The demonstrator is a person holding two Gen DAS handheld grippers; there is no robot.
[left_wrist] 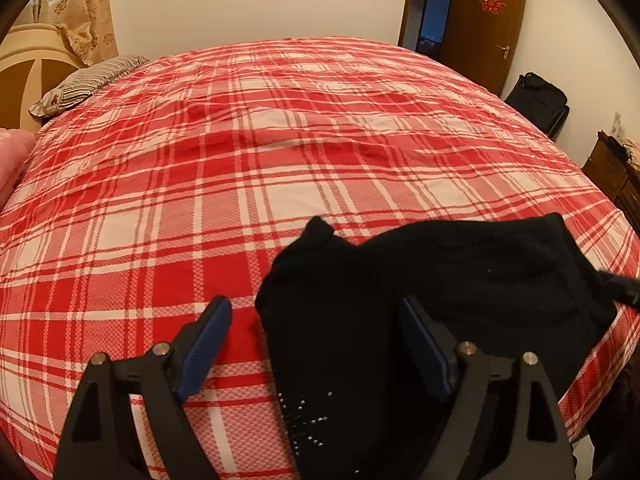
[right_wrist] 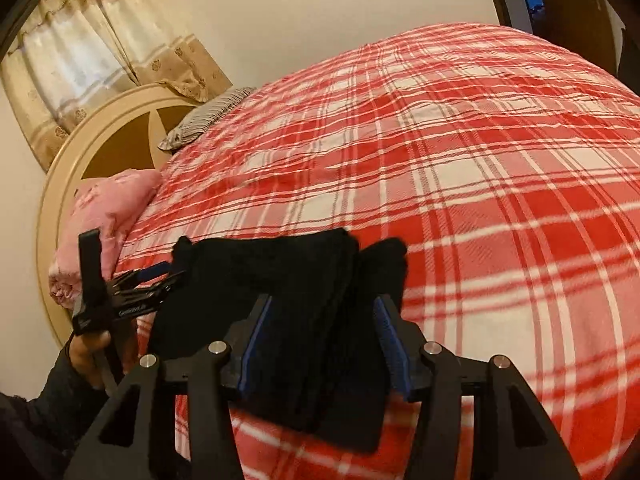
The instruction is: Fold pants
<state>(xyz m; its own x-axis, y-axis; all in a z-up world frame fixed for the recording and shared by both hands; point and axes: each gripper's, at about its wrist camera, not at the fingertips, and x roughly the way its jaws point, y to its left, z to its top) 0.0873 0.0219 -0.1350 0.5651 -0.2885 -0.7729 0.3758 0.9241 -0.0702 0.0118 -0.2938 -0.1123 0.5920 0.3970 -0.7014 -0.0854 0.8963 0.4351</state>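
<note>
Judging by the compact black pants (right_wrist: 304,320) bundled near my edge of the plaid bed (left_wrist: 280,140), folding looks nearly finished; my left gripper (left_wrist: 316,344) gapes empty, my right gripper (right_wrist: 320,344) straddles the stack, pads apparently off it.

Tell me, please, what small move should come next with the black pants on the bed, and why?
Probably draw both grippers back. The black pants already lie as a compact folded stack on the plaid bed. The left gripper is open, one finger over the cloth, and the right gripper stands open around the stack, apparently not pressing it.
</note>
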